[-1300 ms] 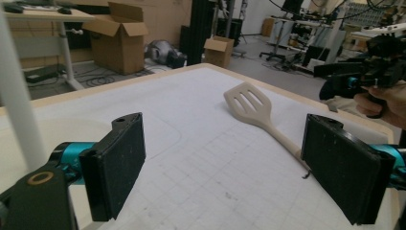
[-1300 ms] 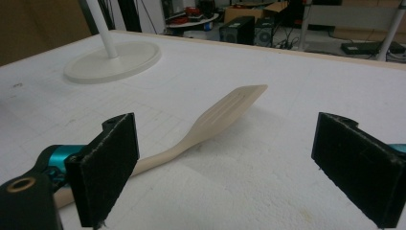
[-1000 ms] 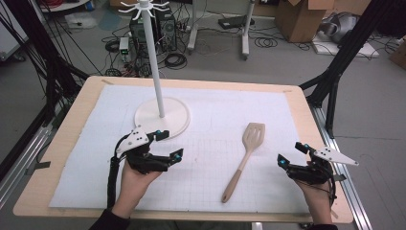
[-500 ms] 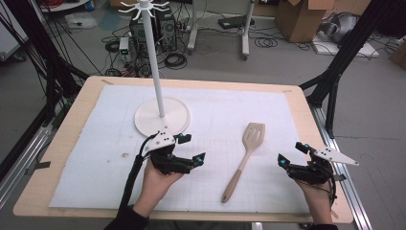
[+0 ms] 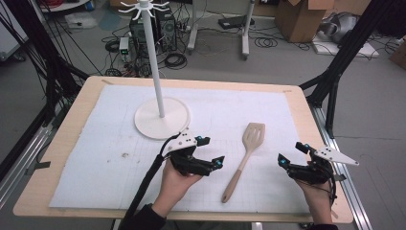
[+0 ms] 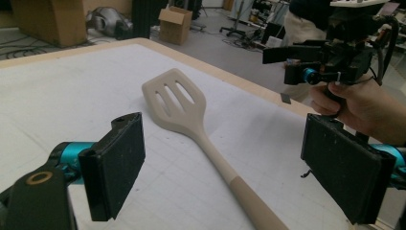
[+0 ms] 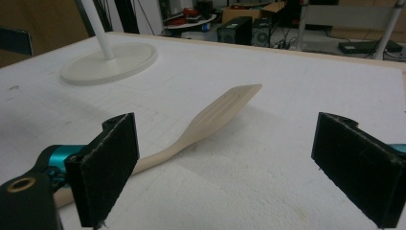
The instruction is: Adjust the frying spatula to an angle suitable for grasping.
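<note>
Early stage: spatula (image 5: 242,160) lies flat on white mat (image 5: 95,139), untouched, right of rack (image 5: 161,115). Left gripper (image 5: 210,155) spread wide, just beside the handle; right gripper (image 5: 291,154) spread, idle, far right. Grasp and hanging left.

One slotted spatula (image 5: 243,155), one white hook stand (image 5: 160,108), two claws, one white mat (image 5: 95,143), one table (image 5: 76,108).

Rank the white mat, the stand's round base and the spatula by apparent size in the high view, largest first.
1. white mat
2. stand's round base
3. spatula, longer than the base is wide but far slimmer, so this order is unsure.
</note>
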Demonstrator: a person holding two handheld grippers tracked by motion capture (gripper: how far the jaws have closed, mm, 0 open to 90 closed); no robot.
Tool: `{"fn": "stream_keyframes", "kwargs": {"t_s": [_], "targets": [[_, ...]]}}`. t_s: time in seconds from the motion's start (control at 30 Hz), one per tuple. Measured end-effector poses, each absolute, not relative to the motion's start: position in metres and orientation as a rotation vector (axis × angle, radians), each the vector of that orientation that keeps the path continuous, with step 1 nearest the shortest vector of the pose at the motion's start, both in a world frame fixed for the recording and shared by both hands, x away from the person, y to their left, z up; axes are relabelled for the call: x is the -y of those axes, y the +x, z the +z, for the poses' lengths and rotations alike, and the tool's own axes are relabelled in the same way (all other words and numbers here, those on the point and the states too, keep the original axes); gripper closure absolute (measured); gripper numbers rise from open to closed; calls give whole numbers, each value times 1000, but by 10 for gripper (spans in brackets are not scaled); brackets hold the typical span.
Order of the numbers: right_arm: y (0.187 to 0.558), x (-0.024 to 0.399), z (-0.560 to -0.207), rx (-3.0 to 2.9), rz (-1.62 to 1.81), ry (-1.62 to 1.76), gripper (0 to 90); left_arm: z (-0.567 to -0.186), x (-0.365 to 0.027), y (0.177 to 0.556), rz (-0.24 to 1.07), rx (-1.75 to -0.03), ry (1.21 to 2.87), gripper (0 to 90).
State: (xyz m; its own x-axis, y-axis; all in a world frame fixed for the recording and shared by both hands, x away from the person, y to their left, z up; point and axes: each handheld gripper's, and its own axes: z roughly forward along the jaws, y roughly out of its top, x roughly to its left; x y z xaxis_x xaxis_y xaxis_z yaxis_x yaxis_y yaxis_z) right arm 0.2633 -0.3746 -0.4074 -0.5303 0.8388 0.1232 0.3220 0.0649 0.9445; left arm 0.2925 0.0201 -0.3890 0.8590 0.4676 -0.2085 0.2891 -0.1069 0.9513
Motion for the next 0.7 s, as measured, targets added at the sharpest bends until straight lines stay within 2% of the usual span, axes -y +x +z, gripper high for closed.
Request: {"fn": "stream_keyframes", "kwargs": {"t_s": [0.33, 0.7], "targets": [[263, 375, -407, -1885, 1478, 1150, 80, -400, 17, 295, 117, -608, 1761, 163], [264, 376, -408, -1886, 1475, 1159, 80, -416, 51, 294, 123, -682, 1875, 186]]}}
